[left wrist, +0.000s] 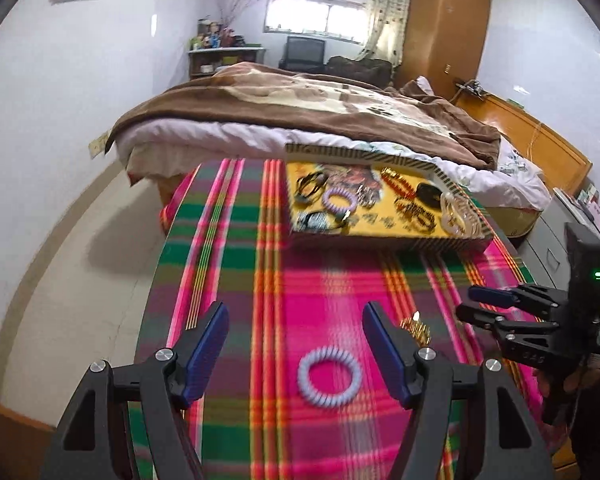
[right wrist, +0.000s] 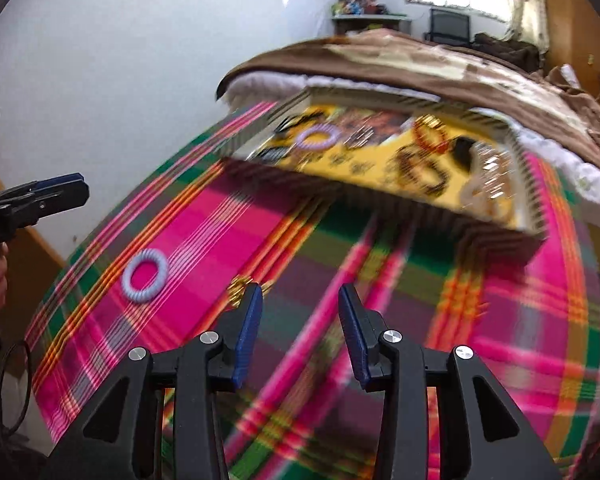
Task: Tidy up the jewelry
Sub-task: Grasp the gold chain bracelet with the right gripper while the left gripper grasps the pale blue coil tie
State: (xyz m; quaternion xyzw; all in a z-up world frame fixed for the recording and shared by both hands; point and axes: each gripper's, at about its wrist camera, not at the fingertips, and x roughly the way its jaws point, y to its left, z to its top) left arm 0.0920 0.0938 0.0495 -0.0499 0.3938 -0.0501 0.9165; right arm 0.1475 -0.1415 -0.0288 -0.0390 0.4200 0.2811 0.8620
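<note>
The left gripper [left wrist: 296,354] hangs with jaws apart and empty, the lavender coil ring [left wrist: 329,377] lying flat just ahead between them. Rightward, the right gripper [right wrist: 300,330], parted and empty, stands farther off, beside the gold piece [right wrist: 242,286]; the yellow tray [left wrist: 380,230] lies beyond.

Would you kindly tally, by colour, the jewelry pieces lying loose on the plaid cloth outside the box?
Lilac coil ring: 1
Gold beaded piece: 1
Total: 2
</note>
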